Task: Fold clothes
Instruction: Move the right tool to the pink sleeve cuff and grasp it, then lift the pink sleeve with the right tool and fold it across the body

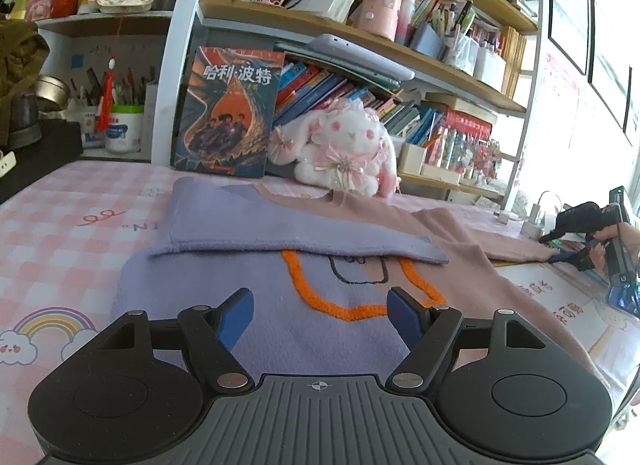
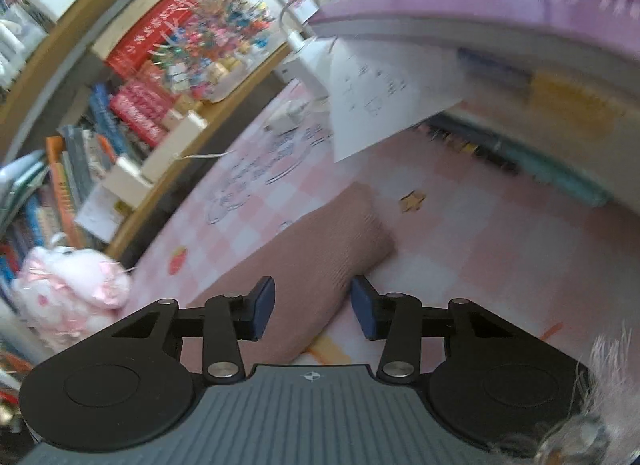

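A sweater lies spread on the pink checked table cover (image 1: 60,233). Its body is lavender (image 1: 280,305) with an orange embroidered outline, and its left sleeve (image 1: 248,225) is folded across the chest. The right sleeve is pink (image 1: 500,237) and stretches out to the right. My left gripper (image 1: 320,315) is open, hovering just above the lavender body. My right gripper (image 2: 313,307) is open, its fingers on either side of the pink sleeve (image 2: 320,257) near the cuff. It also shows far right in the left wrist view (image 1: 560,255).
A Harry Potter book (image 1: 228,113) and a white plush bunny (image 1: 344,149) stand against the bookshelf behind the sweater. Chargers and cables (image 2: 292,113) lie at the table's far end. A purple book stack (image 2: 500,17) and loose paper (image 2: 372,105) sit beside the sleeve.
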The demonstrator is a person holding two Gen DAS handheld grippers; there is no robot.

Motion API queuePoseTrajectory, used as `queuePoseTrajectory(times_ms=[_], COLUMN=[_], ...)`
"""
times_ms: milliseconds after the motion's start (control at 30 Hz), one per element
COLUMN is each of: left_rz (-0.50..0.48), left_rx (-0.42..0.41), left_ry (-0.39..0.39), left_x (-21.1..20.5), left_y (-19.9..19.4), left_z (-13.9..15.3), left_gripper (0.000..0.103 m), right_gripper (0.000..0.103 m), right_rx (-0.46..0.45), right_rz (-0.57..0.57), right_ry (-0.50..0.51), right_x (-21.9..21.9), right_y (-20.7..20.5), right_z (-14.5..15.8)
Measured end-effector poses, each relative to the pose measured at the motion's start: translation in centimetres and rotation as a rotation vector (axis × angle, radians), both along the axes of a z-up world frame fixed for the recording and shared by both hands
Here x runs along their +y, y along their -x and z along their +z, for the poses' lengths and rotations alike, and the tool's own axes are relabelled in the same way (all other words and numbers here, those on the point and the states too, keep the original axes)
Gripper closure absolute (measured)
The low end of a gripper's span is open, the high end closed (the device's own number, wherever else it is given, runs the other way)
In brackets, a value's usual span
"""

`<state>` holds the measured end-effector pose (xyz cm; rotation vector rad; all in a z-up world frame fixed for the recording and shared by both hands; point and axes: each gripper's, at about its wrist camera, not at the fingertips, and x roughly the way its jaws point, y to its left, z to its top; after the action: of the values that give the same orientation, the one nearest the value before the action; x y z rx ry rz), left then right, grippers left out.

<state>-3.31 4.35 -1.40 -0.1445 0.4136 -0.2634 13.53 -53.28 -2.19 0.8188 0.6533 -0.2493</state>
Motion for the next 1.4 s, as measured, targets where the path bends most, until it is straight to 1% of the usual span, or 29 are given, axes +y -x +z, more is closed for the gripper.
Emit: queuePoseTrajectory(times_ms=[33,100,200,267,333,367,400,467,533,667,767,1000,1033,1133,1300,1400], left_rz=[-0.001,-0.001,0.002,0.004,0.003,0.003,0.002,0.001,0.001,0.001,-0.006,-0.006,-0.005,-0.009,-0.016,-0.014], left_rx=[0.002,0.004,0.003,0.004,0.01,0.014,0.017,0.021,0.021,0.009,-0.004,-0.02,-0.021,-0.027,-0.044,-0.056], left_ry=[-0.004,-0.01,-0.012,-0.013,-0.013,-0.013,-0.013,-0.012,-0.012,-0.02,-0.021,-0.011,-0.013,-0.023,-0.039,-0.04], left_x=[-0.1,-0.1,-0.2,-0.2,-0.2,-0.2,-0.2,-0.2,-0.2,-0.3,-0.3,-0.3,-0.3,-0.4,-0.6,-0.6], left_y=[0.0,0.0,0.1,0.1,0.0,-0.1,-0.1,-0.2,-0.2,0.0,0.2,0.4,0.4,0.5,0.8,1.0], left_z=[0.0,0.0,0.0,0.0,0.0,0.0,0.0,-0.1,0.0,0.0,0.0,0.1,0.1,0.1,0.1,0.2], left_gripper=[0.027,0.027,0.027,0.027,0.027,0.027,0.027,0.027,0.027,0.027,0.027,0.027,0.027,0.027,0.027,0.027], right_gripper=[0.062,0.062,0.062,0.063,0.072,0.081,0.09,0.097,0.098,0.098,0.098,0.098,0.098,0.098,0.098,0.098], right_rx=[-0.011,-0.021,-0.035,-0.052,-0.055,-0.05,-0.036,0.002,0.022,-0.033,-0.096,-0.276,-0.304,-0.351,-0.366,-0.372], right_rz=[0.012,0.012,-0.05,-0.101,-0.129,-0.136,-0.133,-0.109,-0.074,0.01,0.095,0.314,0.349,0.438,0.561,0.637], right_ry=[-0.023,-0.03,-0.003,-0.015,-0.031,-0.033,-0.019,0.023,0.065,0.115,0.148,0.207,0.229,0.335,0.368,0.412], right_x=[0.2,0.4,0.3,-0.2,-0.8,-1.0,-1.1,-0.9,-0.5,1.3,4.1,14.3,16.3,21.7,28.9,32.6], right_y=[-0.1,-0.4,-0.8,-0.7,-0.7,-0.8,-0.9,-1.2,-1.4,-1.2,-1.0,-0.9,-0.7,-0.4,-0.7,-0.6], right_z=[-0.2,-0.2,-0.2,-0.6,-0.9,-1.1,-1.1,-0.8,-0.2,2.7,5.7,13.0,13.9,15.4,15.8,15.9])
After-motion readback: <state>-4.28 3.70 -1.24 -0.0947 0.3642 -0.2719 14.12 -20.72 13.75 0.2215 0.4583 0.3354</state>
